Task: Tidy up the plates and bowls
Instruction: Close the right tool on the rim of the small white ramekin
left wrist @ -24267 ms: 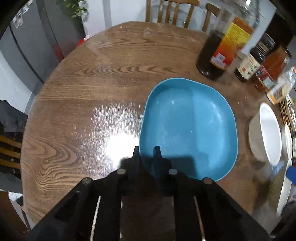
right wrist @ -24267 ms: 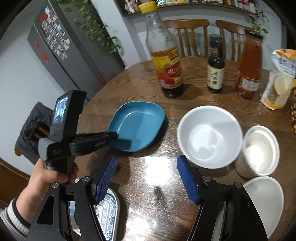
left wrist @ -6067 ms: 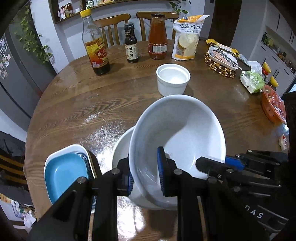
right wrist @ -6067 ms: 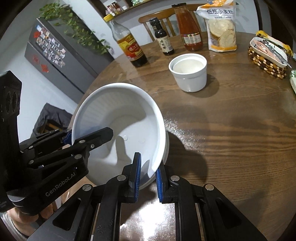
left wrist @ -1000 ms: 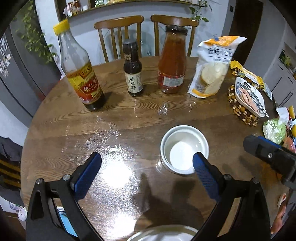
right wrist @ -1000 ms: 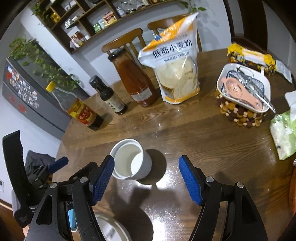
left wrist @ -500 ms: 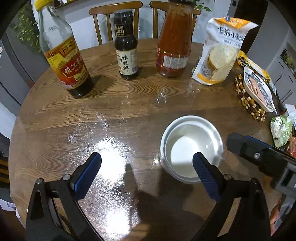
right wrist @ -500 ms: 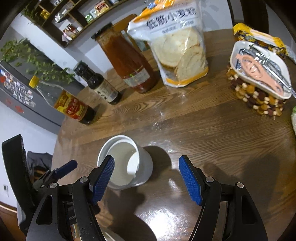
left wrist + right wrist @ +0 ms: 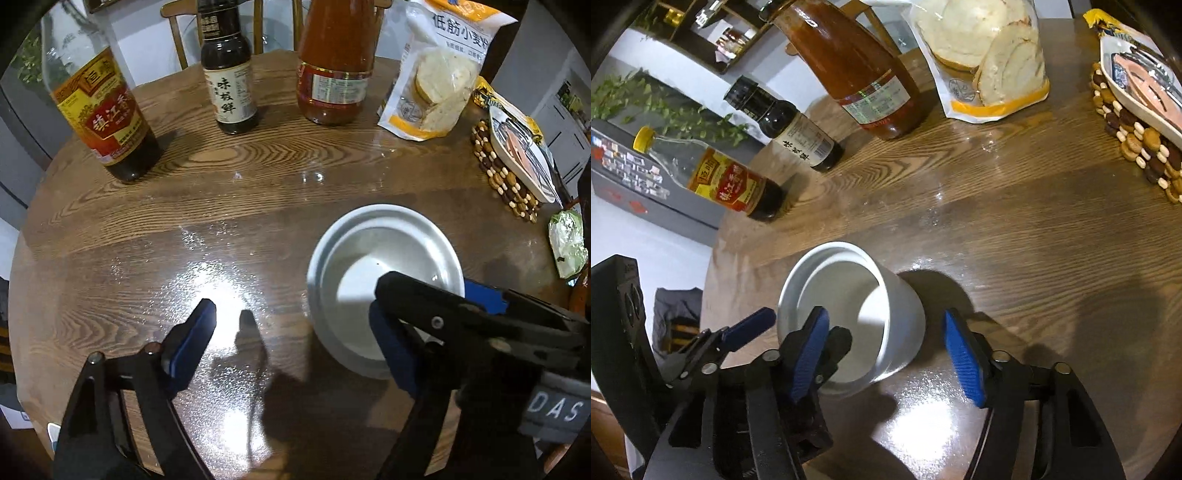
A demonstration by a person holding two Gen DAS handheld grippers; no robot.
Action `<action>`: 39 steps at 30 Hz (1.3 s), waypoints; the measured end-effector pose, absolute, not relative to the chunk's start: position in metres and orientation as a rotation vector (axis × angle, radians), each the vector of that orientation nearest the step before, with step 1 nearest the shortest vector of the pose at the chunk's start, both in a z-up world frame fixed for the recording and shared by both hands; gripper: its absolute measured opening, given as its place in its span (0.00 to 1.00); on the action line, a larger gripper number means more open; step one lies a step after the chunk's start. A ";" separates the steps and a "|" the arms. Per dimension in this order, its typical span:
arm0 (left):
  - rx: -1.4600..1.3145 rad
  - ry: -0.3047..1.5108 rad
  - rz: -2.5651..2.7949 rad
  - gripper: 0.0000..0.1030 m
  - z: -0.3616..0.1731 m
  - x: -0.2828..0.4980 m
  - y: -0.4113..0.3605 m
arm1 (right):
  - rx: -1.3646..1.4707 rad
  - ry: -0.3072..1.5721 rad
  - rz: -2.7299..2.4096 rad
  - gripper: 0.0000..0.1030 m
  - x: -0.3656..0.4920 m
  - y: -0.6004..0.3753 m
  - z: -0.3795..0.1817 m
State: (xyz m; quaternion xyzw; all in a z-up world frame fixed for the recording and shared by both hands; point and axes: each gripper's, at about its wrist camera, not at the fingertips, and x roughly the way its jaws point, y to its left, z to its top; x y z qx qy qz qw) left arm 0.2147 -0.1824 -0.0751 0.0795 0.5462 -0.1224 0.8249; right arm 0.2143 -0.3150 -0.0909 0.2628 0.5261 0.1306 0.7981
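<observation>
A small deep white bowl (image 9: 384, 273) stands empty on the round wooden table (image 9: 258, 192). It also shows in the right wrist view (image 9: 864, 302). My left gripper (image 9: 295, 343) is open, its right finger over the bowl's near rim and its left finger out on the bare table. My right gripper (image 9: 886, 354) is open and straddles the bowl's right wall: one finger hangs inside the bowl, the other outside on the right. The right gripper's finger crosses the bowl in the left wrist view (image 9: 424, 295). The left gripper's finger shows in the right wrist view (image 9: 746, 328).
At the back stand a vinegar bottle (image 9: 99, 110), a dark sauce bottle (image 9: 229, 77), a red sauce bottle (image 9: 332, 62) and a flour bag (image 9: 436, 77). A beaded mat with a dish (image 9: 513, 158) lies at the right. A green packet (image 9: 565, 243) is at the right edge.
Both grippers have moved forward and down onto the small white bowl. Their fingers now reach its rim, where half a second ago they were short of it. Both stay open.
</observation>
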 end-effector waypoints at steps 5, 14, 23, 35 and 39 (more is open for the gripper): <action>0.151 1.162 -0.298 0.63 -0.075 0.214 -0.188 | 0.548 1.127 0.283 0.53 0.217 -0.314 -0.091; 0.158 1.208 -0.308 0.46 -0.089 0.216 -0.191 | 0.575 1.157 0.296 0.50 0.217 -0.310 -0.107; 0.165 1.203 -0.326 0.33 -0.088 0.214 -0.196 | 0.566 1.151 0.300 0.50 0.218 -0.310 -0.105; 0.185 1.189 -0.324 0.30 -0.087 0.211 -0.200 | 0.557 1.125 0.295 0.45 0.215 -0.308 -0.100; 0.185 1.188 -0.324 0.30 -0.087 0.211 -0.200 | 0.556 1.124 0.295 0.45 0.215 -0.308 -0.100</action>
